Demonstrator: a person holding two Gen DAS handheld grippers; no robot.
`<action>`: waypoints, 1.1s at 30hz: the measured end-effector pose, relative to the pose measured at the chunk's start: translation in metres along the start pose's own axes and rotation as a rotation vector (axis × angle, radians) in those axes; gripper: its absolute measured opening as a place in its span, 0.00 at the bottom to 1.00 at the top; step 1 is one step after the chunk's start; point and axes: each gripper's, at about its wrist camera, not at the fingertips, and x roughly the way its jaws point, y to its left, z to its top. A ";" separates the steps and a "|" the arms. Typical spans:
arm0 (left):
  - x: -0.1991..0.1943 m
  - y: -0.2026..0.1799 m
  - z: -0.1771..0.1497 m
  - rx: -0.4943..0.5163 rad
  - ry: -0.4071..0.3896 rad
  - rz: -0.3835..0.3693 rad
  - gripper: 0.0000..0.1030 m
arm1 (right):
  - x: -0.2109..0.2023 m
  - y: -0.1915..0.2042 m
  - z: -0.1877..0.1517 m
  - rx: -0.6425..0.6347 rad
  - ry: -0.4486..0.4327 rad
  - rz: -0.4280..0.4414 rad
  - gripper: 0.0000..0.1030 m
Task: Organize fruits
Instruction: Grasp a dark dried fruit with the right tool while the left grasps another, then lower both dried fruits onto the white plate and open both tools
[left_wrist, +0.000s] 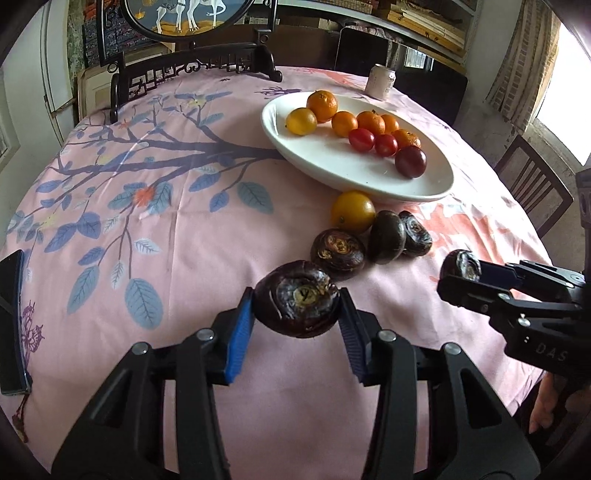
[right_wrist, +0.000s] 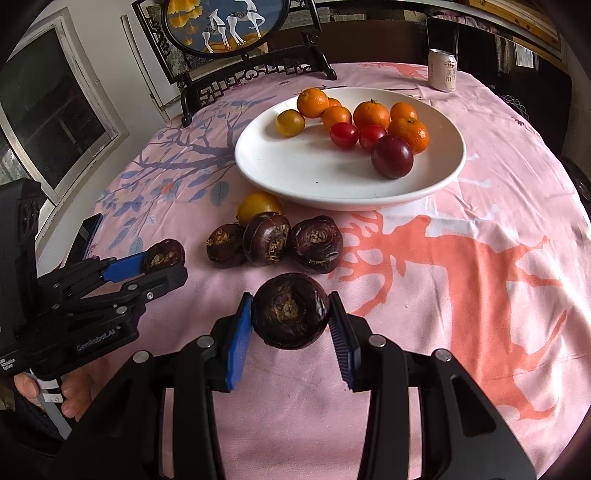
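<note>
Left gripper sits closest to its lens, blue pads clamped on both sides of a dark brown water chestnut, held just off the tablecloth on the near side of the white plate. Right gripper same story: pads pinching a second chestnut, also near side of the plate. Both grippers angle down toward the table. Readable text: "GenRobot.AI" on the left gripper body in the right wrist view, "DAS" on the right gripper body in the left wrist view; smaller print below it is too blurred to read. Can beyond the plate has characters I can't make out. Three loose chestnuts lie in a row between the grippers and the plate, touching each other; a yellow fruit behind them is partly hidden, right against the plate rim. Plate holds oranges, two small red tomatoes, one dark red fruit, one yellow. Fingers of the person's left hand show under the left gripper, mostly cut off. A dark phone-like slab lies far left of the plate, cropped by the lens edge.
</note>
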 end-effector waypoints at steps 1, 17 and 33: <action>-0.005 -0.001 -0.001 0.000 -0.007 -0.007 0.44 | 0.000 0.001 0.001 -0.001 -0.002 0.001 0.40; -0.022 -0.026 0.042 0.039 -0.052 -0.054 0.44 | -0.021 -0.032 0.013 0.047 -0.058 -0.004 0.40; 0.083 -0.017 0.176 -0.037 0.035 -0.012 0.44 | 0.048 -0.036 0.129 -0.112 -0.019 -0.052 0.40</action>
